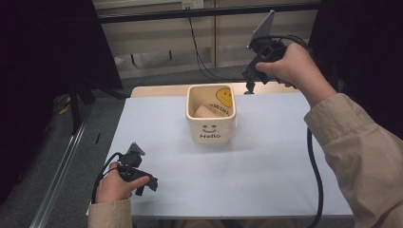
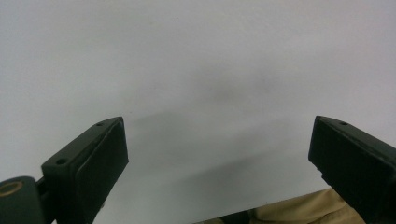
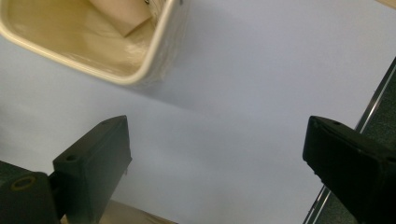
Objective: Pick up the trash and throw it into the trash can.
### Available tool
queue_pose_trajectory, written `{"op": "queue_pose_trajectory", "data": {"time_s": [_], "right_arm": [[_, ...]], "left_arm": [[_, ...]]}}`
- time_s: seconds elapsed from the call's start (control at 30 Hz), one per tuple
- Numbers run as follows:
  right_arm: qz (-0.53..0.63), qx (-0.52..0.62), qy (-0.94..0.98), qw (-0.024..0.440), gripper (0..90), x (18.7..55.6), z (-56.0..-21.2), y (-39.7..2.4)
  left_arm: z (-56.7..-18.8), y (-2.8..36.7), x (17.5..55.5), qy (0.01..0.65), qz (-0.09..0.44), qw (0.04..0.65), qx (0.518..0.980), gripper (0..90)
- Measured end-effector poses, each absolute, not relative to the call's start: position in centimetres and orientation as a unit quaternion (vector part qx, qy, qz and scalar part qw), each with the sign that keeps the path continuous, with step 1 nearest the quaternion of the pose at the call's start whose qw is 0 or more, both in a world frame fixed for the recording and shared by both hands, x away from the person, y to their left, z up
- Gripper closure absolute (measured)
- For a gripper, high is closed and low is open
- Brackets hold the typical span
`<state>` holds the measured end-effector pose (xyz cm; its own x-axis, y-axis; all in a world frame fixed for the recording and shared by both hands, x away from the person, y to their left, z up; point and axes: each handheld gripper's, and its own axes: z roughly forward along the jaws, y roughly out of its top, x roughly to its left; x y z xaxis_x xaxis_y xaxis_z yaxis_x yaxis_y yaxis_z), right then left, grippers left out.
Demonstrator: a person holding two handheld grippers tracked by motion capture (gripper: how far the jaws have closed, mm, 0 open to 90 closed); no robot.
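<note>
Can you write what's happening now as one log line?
left gripper: open, empty | right gripper: open, empty | cream square "Hello" pot: pink block inside

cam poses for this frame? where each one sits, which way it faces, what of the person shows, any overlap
High view: fixed above the person's side, looking forward and down on the table; both sleeved forearms, the left gripper and right gripper show, with the cream container.
Left gripper view: rides the left gripper, facing bare table; both fingers apart, a tan sleeve at the bottom.
Right gripper view: rides the right gripper, looking down past open fingers at the table and the container's corner.
Shared: high and right gripper views both show the container holding a pale piece.
</note>
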<state>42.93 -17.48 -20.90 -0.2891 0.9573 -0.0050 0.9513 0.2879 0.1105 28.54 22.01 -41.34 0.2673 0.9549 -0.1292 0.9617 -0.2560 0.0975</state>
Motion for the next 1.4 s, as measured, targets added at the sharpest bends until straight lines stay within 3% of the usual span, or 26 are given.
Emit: {"op": "queue_pose_trajectory", "data": {"time_s": [1.0, 1.4], "right_arm": [[0.032, 0.589, 0.807, 0.032, 7.5, 34.5, -30.1, -25.2], [0.015, 0.594, 0.804, 0.030, 7.1, 30.5, -36.1, -27.2]], "left_arm": [[-41.2, 21.9, 28.4, 0.604, -0.020, 0.076, 0.793, 4.6], [-41.1, 21.9, 28.3, 0.606, -0.020, 0.074, 0.792, 4.5]]}}
